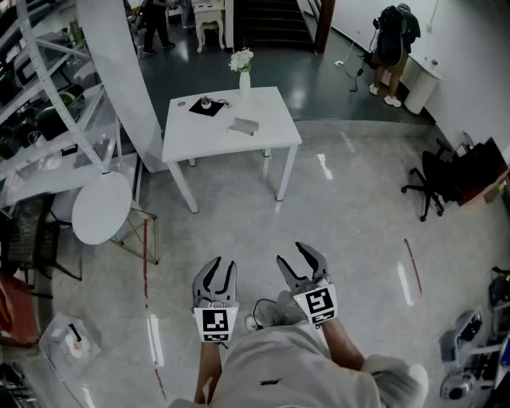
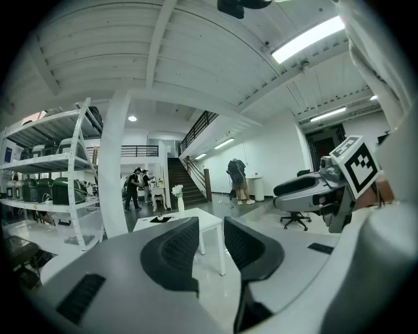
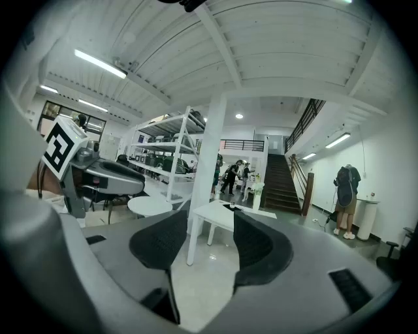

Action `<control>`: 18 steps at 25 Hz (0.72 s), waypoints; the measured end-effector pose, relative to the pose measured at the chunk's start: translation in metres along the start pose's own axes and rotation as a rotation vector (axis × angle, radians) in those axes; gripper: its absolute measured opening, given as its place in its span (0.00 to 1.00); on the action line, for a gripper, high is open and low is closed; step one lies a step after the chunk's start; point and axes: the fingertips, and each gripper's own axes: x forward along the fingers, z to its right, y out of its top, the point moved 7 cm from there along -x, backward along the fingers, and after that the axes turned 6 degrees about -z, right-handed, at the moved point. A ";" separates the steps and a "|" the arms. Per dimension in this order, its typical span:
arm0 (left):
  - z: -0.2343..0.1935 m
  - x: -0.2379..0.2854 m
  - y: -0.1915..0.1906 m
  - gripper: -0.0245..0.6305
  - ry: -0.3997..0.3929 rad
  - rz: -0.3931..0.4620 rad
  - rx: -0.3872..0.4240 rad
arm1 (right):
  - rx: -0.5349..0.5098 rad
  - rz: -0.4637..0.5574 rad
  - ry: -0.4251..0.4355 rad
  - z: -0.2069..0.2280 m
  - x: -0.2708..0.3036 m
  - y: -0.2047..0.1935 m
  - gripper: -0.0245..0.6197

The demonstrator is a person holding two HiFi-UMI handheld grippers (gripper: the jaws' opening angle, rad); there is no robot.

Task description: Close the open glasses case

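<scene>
A white table point(image 1: 267, 107) stands a few steps ahead of me. On it lie a flat black item point(image 1: 209, 107) with something small on top and a grey oblong item point(image 1: 243, 126); which is the glasses case I cannot tell. A vase of white flowers point(image 1: 242, 68) stands at its far edge. My left gripper point(image 1: 217, 264) and right gripper point(image 1: 301, 253) hang side by side over the floor, far short of the table, both open and holding nothing. The table point(image 2: 208, 222) shows past the jaws of the left gripper point(image 2: 212, 229), and the table point(image 3: 215, 212) shows likewise beyond the right gripper point(image 3: 212, 223).
A round white side table point(image 1: 102, 207) and metal shelving point(image 1: 40, 119) stand at the left, beside a white column point(image 1: 119, 72). A black office chair point(image 1: 434, 179) is at the right. A person point(image 1: 390, 44) stands far back right near the stairs point(image 1: 271, 20).
</scene>
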 end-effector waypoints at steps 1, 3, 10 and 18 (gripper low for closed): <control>-0.002 0.000 0.000 0.24 0.000 -0.002 0.001 | 0.001 -0.002 -0.001 -0.002 -0.001 -0.001 0.39; -0.004 0.000 -0.002 0.24 0.000 -0.006 0.003 | 0.010 -0.014 -0.004 -0.006 -0.003 0.001 0.39; -0.013 0.019 -0.003 0.24 -0.009 -0.005 0.013 | 0.045 -0.034 -0.003 -0.008 0.019 0.004 0.39; -0.042 0.069 0.003 0.24 -0.004 -0.017 0.022 | 0.019 -0.019 0.019 0.016 0.075 0.008 0.39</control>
